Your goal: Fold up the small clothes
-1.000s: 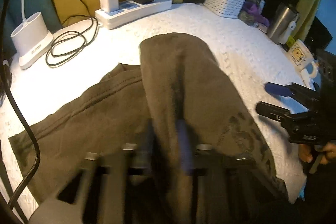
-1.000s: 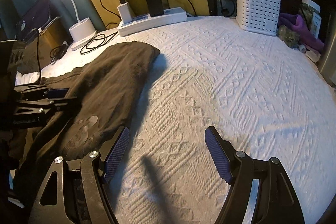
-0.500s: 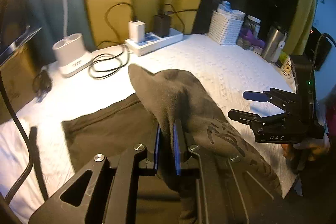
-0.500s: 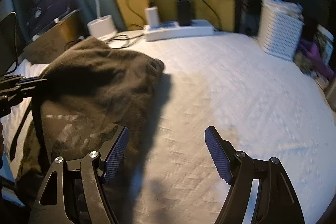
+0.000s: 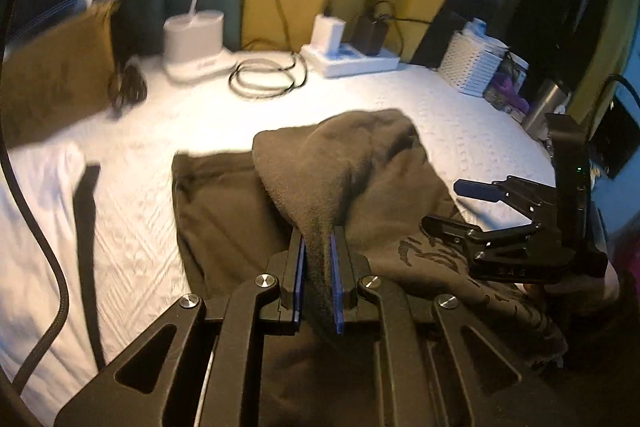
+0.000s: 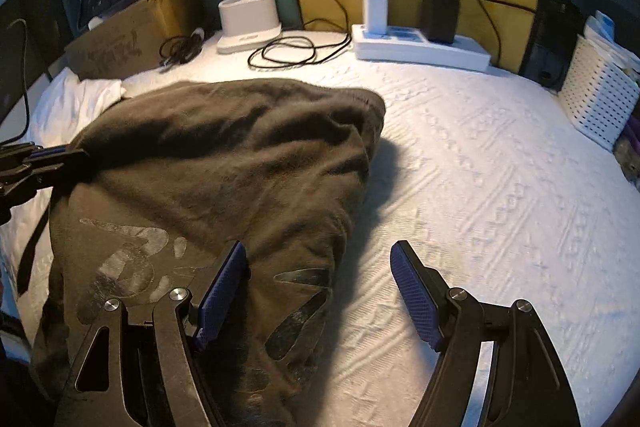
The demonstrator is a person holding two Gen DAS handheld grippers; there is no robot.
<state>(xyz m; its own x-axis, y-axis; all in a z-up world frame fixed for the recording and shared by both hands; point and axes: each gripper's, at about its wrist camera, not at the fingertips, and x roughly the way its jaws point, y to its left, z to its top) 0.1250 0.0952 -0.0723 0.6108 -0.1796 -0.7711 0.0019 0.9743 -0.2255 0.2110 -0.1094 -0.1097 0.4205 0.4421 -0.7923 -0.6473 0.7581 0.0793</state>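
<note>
A dark olive-brown garment (image 5: 360, 187) with a faded print lies partly folded on the white textured cover (image 5: 460, 123). My left gripper (image 5: 318, 255) is shut on a raised fold of the garment and holds it above the rest of the cloth. In the right wrist view the garment (image 6: 224, 163) bulges up at left, and the left gripper (image 6: 60, 157) pinches its left edge. My right gripper (image 6: 320, 291) is open and empty over the garment's near right edge; it shows at right in the left wrist view (image 5: 460, 203).
At the back stand a white lamp base (image 6: 248, 23), a coiled black cable (image 6: 288, 53), a white power strip with chargers (image 6: 420, 47) and a cardboard box (image 6: 132, 27). A white basket (image 6: 600, 95) is at right. A steel cup (image 5: 544, 107) sits past the basket.
My left gripper has lifted the pinched fold and carried it leftward, bunching the cloth over itself. The right gripper stayed open near the garment's right edge.
</note>
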